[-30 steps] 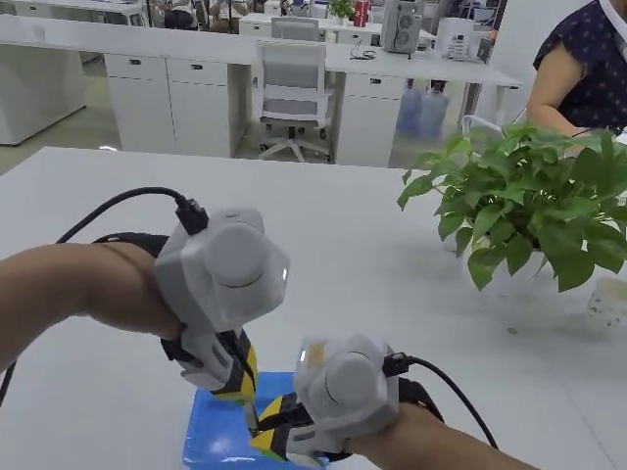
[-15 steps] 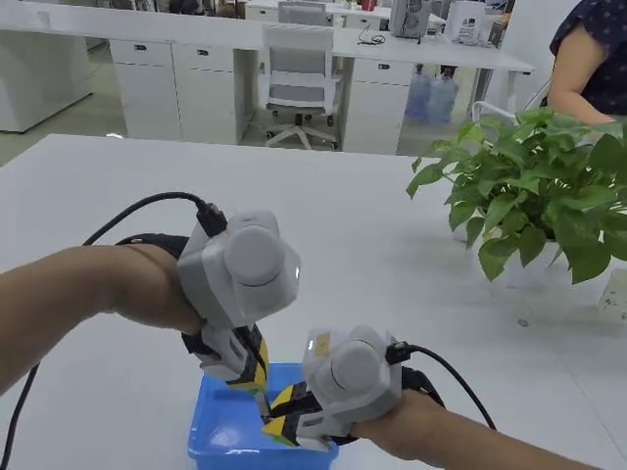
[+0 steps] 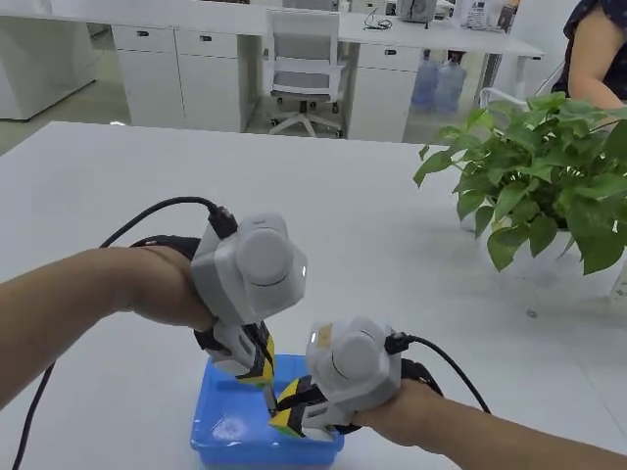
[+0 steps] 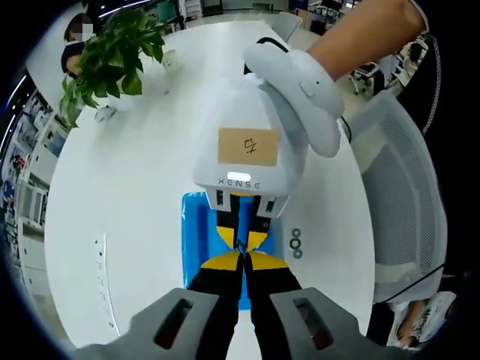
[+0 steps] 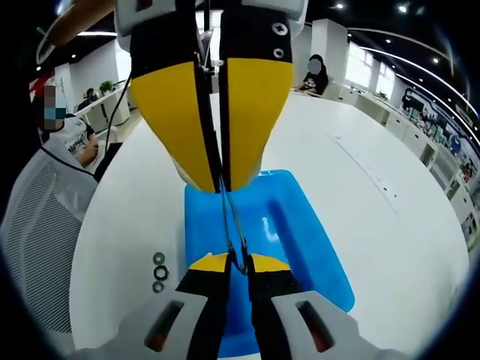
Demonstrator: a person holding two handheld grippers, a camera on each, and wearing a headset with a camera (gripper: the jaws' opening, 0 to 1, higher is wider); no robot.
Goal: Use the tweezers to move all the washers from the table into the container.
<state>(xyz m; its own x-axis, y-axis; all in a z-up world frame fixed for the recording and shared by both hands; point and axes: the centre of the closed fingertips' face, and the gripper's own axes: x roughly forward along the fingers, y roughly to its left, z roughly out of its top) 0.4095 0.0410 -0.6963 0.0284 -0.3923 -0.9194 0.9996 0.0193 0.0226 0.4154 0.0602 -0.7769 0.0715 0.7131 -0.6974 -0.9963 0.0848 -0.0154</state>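
A blue container sits on the white table near its front edge. Above it my left gripper and right gripper meet tip to tip. Thin metal tweezers run from between the left gripper's yellow jaws down into my right gripper, and both grippers are shut on them. From the left gripper the tweezers show as a short sliver. Three dark washers lie in a row on the table beside the container.
A potted green plant stands on the table at the right. A person is behind it. An office chair and white desks lie beyond the far edge. Bare tabletop stretches left of and behind the grippers.
The head view has tilted down, so more of the blue container shows. The two grippers stay joined at the tweezers over the container.
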